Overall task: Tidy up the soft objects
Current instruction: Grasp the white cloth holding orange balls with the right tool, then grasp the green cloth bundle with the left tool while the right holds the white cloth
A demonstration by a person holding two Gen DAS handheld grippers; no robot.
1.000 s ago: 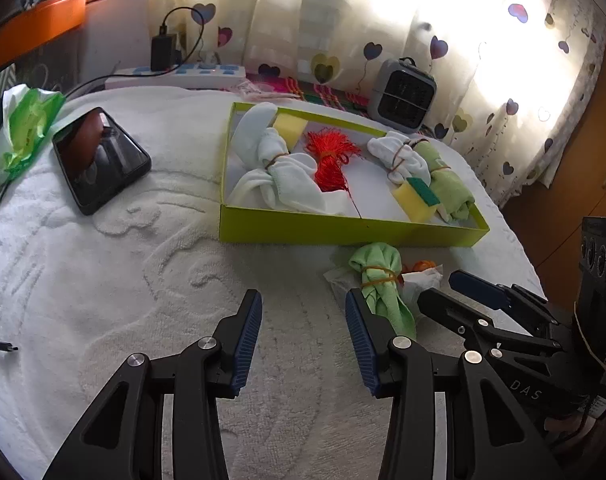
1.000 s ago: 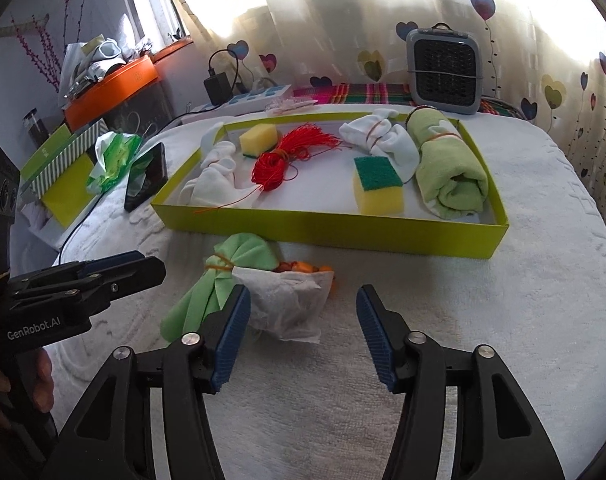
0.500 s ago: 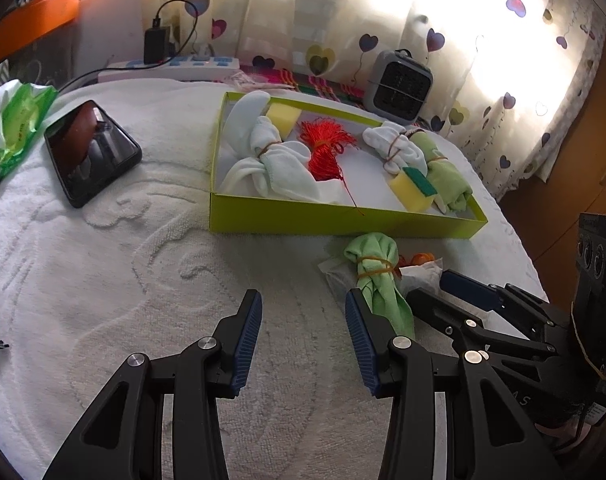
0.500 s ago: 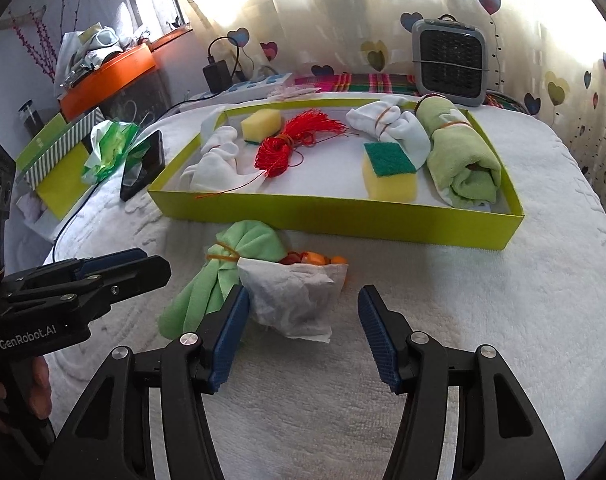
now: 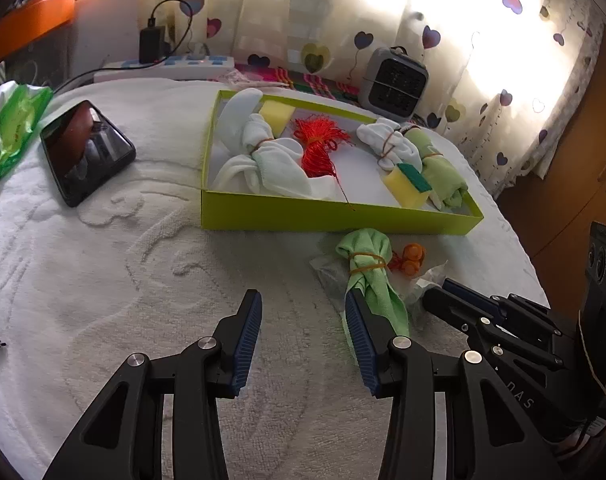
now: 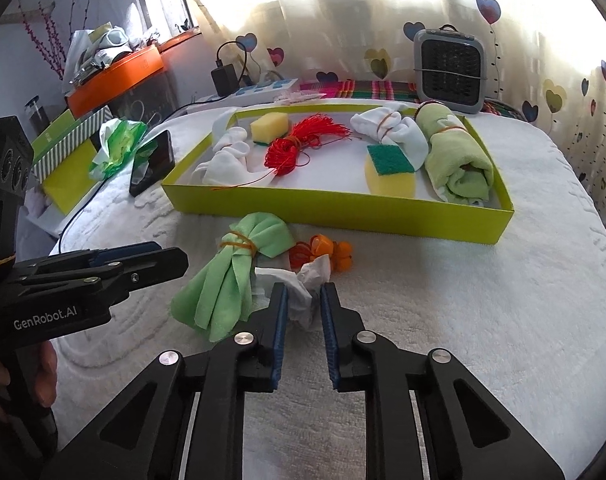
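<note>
Right tool [image 6: 303, 300]: its jaws have just been closing and now pinch the crumpled white tissue [image 6: 307, 280], which bunches up between the blue pads on the white towelling surface [image 6: 463, 300]. Orange pieces [image 6: 327, 252] lie just beyond the tissue, towards the tray; what they are cannot be told.

Left tool [image 5: 299, 340]: jaws about half open, nothing between them, tips above the towelling. Its right finger [image 5: 359, 340] stands just in front of the lower end of the green cloth bundle [image 5: 371, 276]; contact cannot be judged. In the right wrist view this tool enters from the left, its tips beside the same bundle, with part of the person's hand [image 6: 43, 376] on its handle.

Green cloth bundle: tied with an orange rubber band, lying outside the lime-green tray [image 6: 343, 208], just in front of its near wall and touching the tissue.

Tray contents: two white tied cloths [image 6: 227, 160], [image 6: 391, 128], two yellow sponges [image 6: 269, 124], [image 6: 391, 168], a red cord tassel [image 6: 299, 144] and a rolled green towel [image 6: 459, 156] against the right wall.

Surroundings: a phone [image 5: 83, 148] left of the tray; a small grey heater [image 6: 449, 68] behind it.
</note>
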